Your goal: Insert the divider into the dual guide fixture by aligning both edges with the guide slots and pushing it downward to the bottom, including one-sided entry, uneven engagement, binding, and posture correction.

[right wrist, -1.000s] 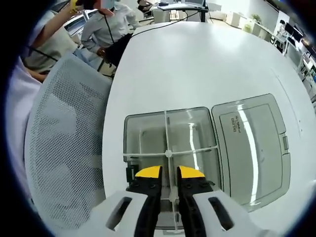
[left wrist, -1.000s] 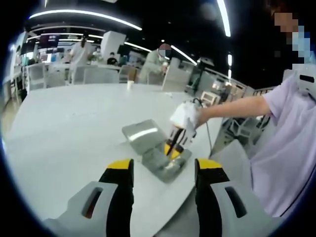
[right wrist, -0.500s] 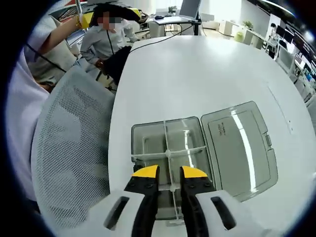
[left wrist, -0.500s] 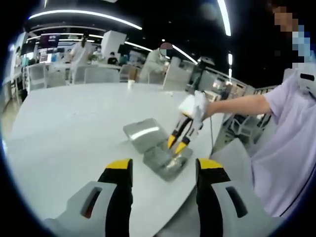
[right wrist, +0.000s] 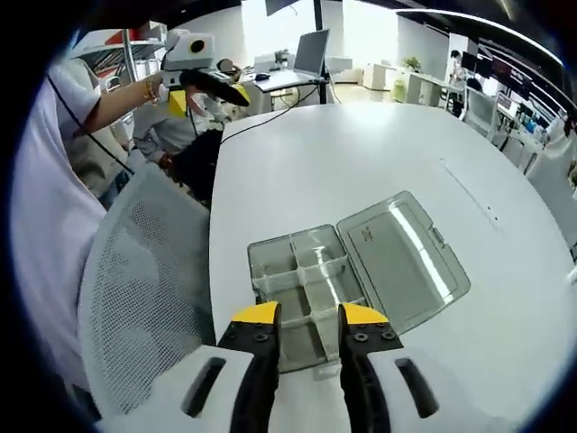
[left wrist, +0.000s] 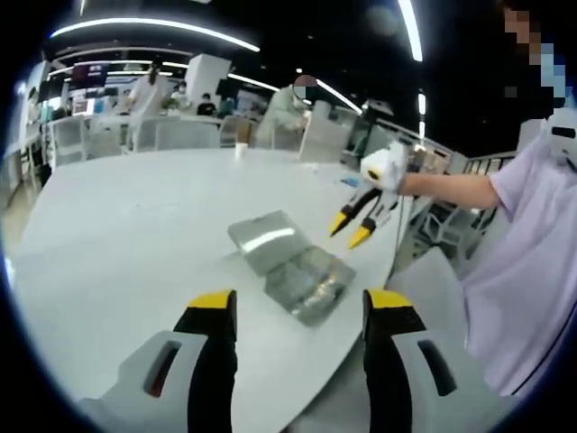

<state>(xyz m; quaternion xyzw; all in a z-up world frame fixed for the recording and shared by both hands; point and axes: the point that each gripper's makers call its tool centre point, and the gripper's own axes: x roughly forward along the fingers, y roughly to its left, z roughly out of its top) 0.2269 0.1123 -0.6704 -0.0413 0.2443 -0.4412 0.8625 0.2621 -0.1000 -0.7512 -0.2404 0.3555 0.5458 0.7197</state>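
Right gripper (right wrist: pixel 308 316) has lifted off the clear ribbed divider (right wrist: pixel 305 271).

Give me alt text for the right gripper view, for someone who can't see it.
An open clear plastic compartment box lies on a white table with its lid folded flat beside it and crossed dividers seated inside. The right tool hangs above the box's near edge, jaws slightly apart and empty. A white mesh chair back stands at the table's edge.
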